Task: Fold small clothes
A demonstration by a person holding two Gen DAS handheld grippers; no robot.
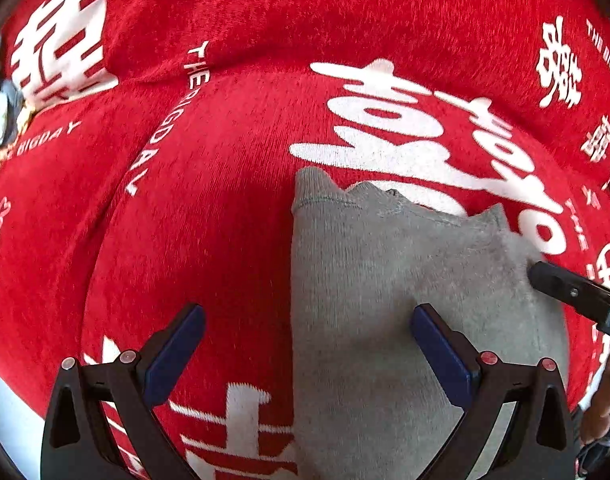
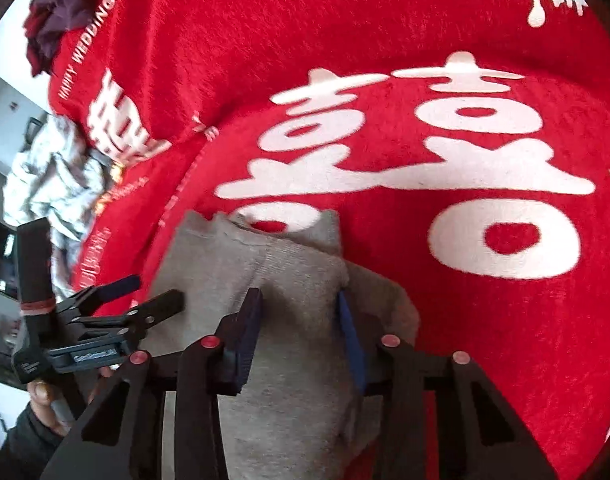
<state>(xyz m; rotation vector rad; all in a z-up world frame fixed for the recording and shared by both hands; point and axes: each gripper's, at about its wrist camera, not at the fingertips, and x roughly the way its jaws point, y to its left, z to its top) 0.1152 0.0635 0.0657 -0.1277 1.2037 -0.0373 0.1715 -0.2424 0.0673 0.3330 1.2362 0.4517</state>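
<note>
A small grey knit garment (image 1: 385, 288) lies on a red blanket with white characters (image 1: 225, 184). My left gripper (image 1: 307, 348) is open, its jaws wide apart above the garment's left edge, one finger over red blanket, the other over grey cloth. In the right wrist view my right gripper (image 2: 301, 332) is shut on a raised fold of the grey garment (image 2: 301, 280), the cloth bunched between the two blue pads. The left gripper (image 2: 145, 296) shows at the left of that view, open beside the garment. The right gripper's finger tip (image 1: 561, 284) touches the garment's right edge.
A pile of light crumpled clothes (image 2: 53, 172) lies off the blanket's left edge, and a dark purple-red garment (image 2: 61, 16) sits at the far left corner. The red blanket (image 2: 465, 120) covers the whole surface. A hand (image 2: 45, 400) holds the left gripper.
</note>
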